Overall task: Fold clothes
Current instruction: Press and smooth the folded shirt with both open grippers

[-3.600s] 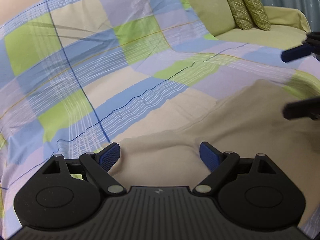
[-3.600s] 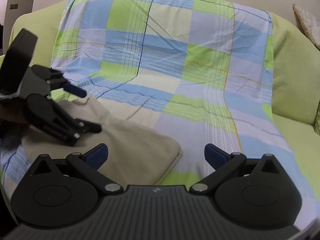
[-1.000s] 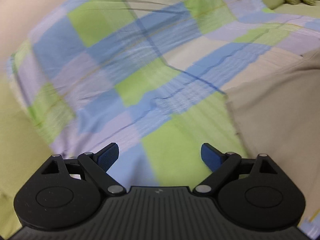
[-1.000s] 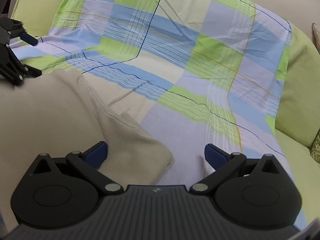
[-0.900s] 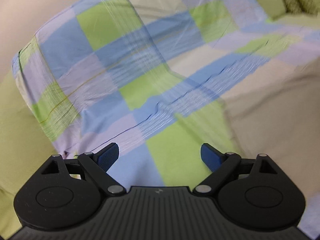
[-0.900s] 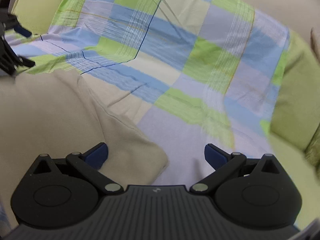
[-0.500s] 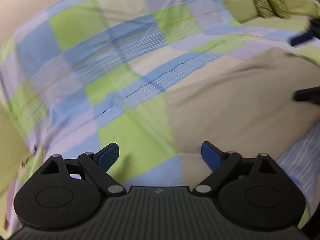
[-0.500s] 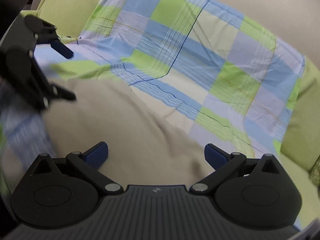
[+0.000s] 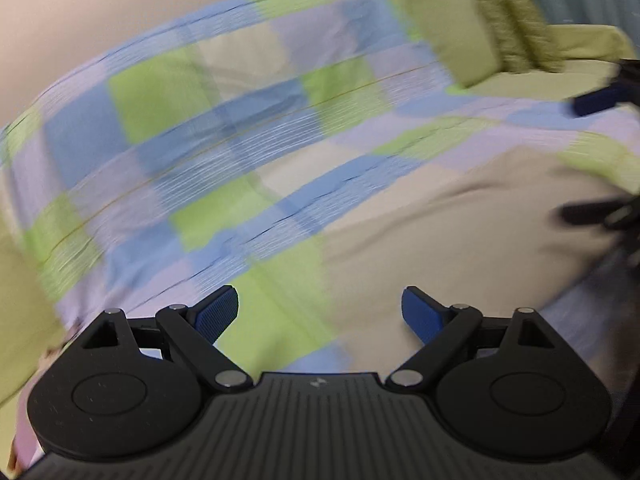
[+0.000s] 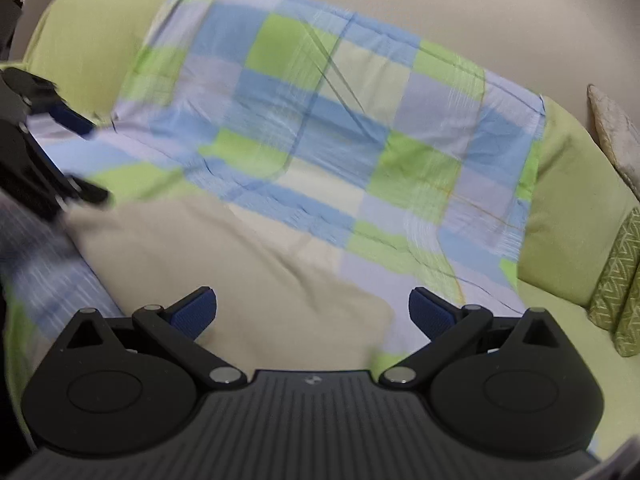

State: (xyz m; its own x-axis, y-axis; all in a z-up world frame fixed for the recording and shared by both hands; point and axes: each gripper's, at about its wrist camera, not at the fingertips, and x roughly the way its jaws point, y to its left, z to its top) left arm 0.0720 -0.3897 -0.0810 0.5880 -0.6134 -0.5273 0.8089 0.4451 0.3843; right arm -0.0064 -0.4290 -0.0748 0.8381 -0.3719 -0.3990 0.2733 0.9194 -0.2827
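A folded beige garment (image 10: pixel 248 264) lies flat on the checked sheet over the sofa seat; it also shows in the left wrist view (image 9: pixel 460 232). My left gripper (image 9: pixel 320 312) is open and empty, held above the sheet just left of the garment's edge. My right gripper (image 10: pixel 312 312) is open and empty, held above the garment's near right part. Each gripper shows in the other's view: the right one (image 9: pixel 592 156) at the far right, the left one (image 10: pixel 72 156) at the far left. Both views are blurred by motion.
A blue, green and lilac checked sheet (image 10: pixel 320 128) covers the seat and backrest of a green sofa (image 10: pixel 568 208). Patterned green cushions (image 10: pixel 620 280) stand at the sofa's right end, also seen in the left wrist view (image 9: pixel 516 28). A beige wall is behind.
Both grippers have pulled back and up from the garment, so more of the sofa shows. Both stay open and empty. The garment lies still.
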